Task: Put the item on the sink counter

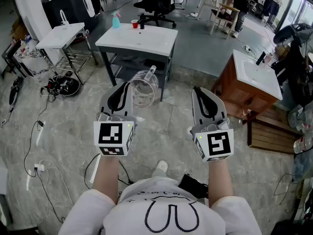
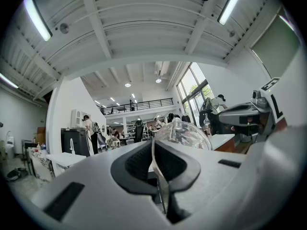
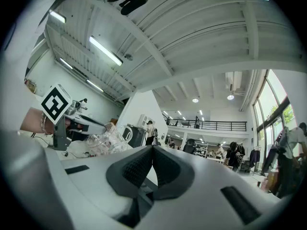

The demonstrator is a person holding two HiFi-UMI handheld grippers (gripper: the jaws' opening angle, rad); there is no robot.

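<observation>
My left gripper (image 1: pixel 128 89) is shut on the thin edge of a clear see-through jug (image 1: pixel 143 88), which hangs above the floor in front of me. In the left gripper view the jug (image 2: pixel 184 135) bulges just past the closed pads (image 2: pixel 139 162). My right gripper (image 1: pixel 198 93) is held beside it, shut with nothing between its jaws (image 3: pixel 152 152). From the right gripper view the jug (image 3: pixel 103 140) and the left gripper's marker cube (image 3: pixel 56 104) show at the left. The white sink counter (image 1: pixel 146 42) stands ahead, beyond the jug.
On the sink counter stand a blue spray bottle (image 1: pixel 116 20), a red cup (image 1: pixel 134 24) and a black faucet (image 1: pixel 142 22). A second white sink (image 1: pixel 61 35) is at the left and a wooden vanity (image 1: pixel 247 82) at the right. Cables (image 1: pixel 41 131) lie on the floor.
</observation>
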